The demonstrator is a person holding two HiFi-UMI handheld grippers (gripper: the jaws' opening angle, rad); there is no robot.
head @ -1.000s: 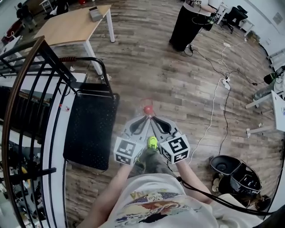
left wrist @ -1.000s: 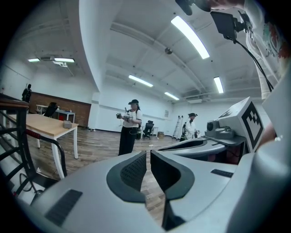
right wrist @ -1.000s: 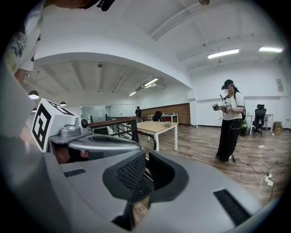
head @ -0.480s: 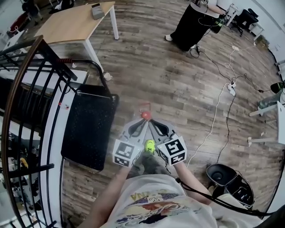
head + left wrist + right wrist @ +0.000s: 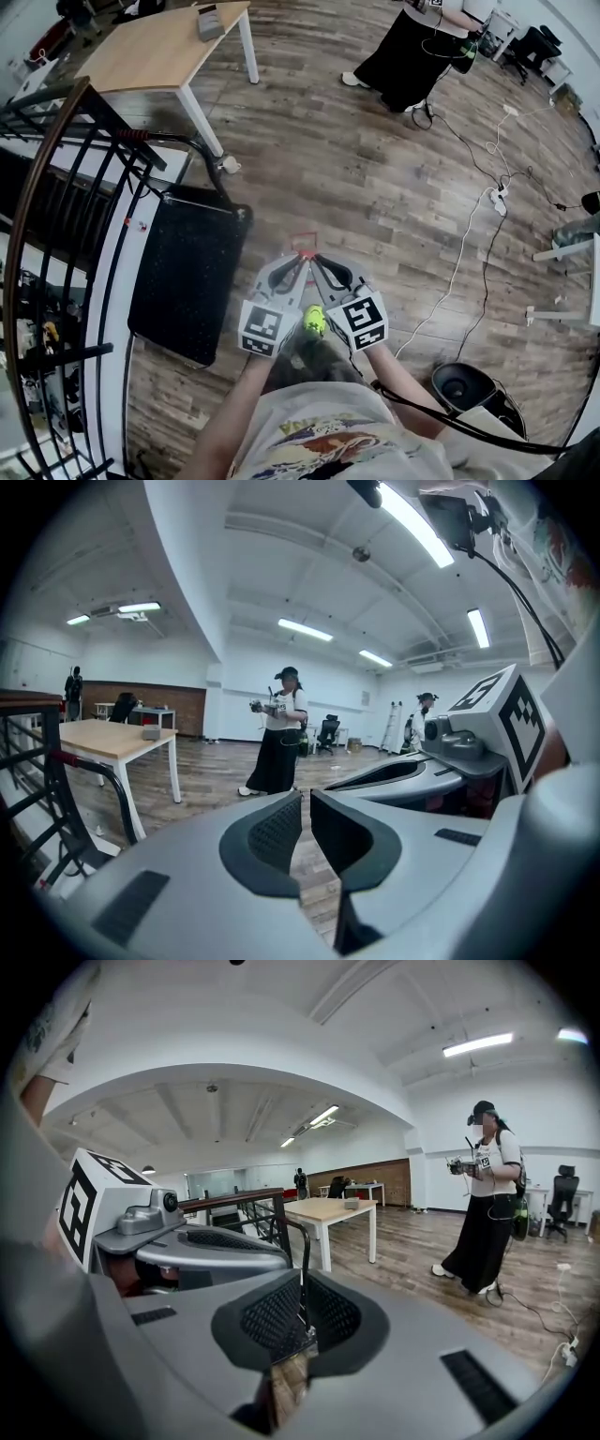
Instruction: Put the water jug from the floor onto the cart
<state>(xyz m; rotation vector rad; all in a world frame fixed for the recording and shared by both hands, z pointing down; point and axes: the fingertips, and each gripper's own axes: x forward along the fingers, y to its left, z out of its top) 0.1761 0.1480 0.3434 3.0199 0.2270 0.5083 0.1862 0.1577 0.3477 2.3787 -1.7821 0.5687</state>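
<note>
A: How are the two grippers being held?

B: The left gripper [image 5: 296, 263] and the right gripper [image 5: 317, 263] are being held side by side low in the head view. Their tips are nearly meeting and are pointing toward 12 o'clock over the wooden floor [image 5: 375, 187].

A: And the jaws?

B: In the left gripper view the pads are being kept all but together. Only a thin slit of floor is showing between them, and nothing is being pinched. In the right gripper view the pads are being pressed flat against each other, likewise on nothing.

A: Where is the cart being seen?

B: The cart [image 5: 187, 281], a black flat platform, is being seen at 9 o'clock of the grippers, just beside them. Its curved handle [image 5: 202, 147] is rising at the far end, toward 11 o'clock, next to a dark railing [image 5: 66, 178].

A: And the jug?

B: A pale grey-green shape at 3 o'clock, cut off by the right edge beside a white leg, may be the water jug [image 5: 574, 229]. Too little of it is being shown to be sure. It is lying well apart from both grippers and from the cart.

A: What else is being shown?

B: A wooden table [image 5: 155, 52] is standing at 11 o'clock. A person in a long black skirt [image 5: 403, 56] is standing at 1 o'clock, and a black bin [image 5: 461, 384] is sitting at 4 o'clock.
</note>
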